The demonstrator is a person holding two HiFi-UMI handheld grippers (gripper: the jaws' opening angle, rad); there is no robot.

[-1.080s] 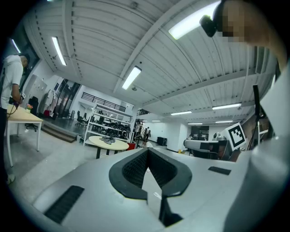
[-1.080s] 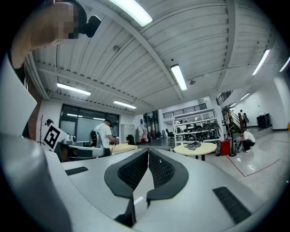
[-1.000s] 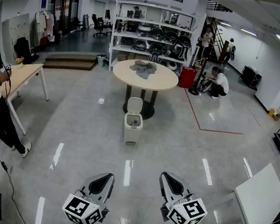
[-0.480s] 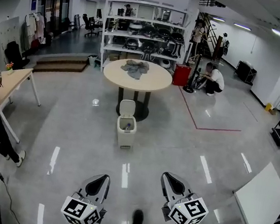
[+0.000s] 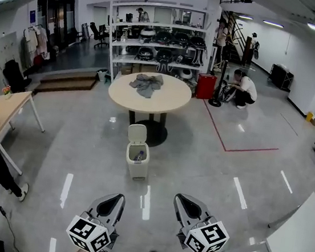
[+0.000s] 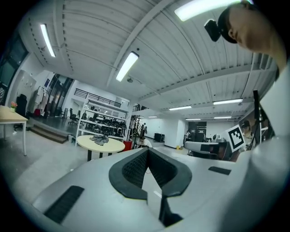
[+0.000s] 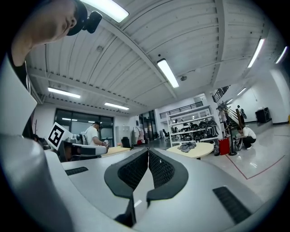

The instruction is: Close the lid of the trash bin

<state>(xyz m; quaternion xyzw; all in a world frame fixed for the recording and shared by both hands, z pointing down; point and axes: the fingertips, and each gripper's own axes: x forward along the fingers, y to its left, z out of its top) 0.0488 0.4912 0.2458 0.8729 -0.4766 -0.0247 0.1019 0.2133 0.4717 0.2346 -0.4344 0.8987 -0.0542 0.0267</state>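
1. Bin point(image 5: 137, 163) stands on the floor just before the table point(image 5: 170, 98); lid point(image 5: 137, 133) upright.
2. Left gripper point(image 5: 114, 200), right gripper point(image 5: 182, 201): jaws together, empty, well apart from bin.

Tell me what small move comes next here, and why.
Probably step closer to the small cream plastic trash bin. Its lid stands upright and open, and the bin is well ahead of the left tool and the right tool, both shut and empty, so neither looks able to reach it.
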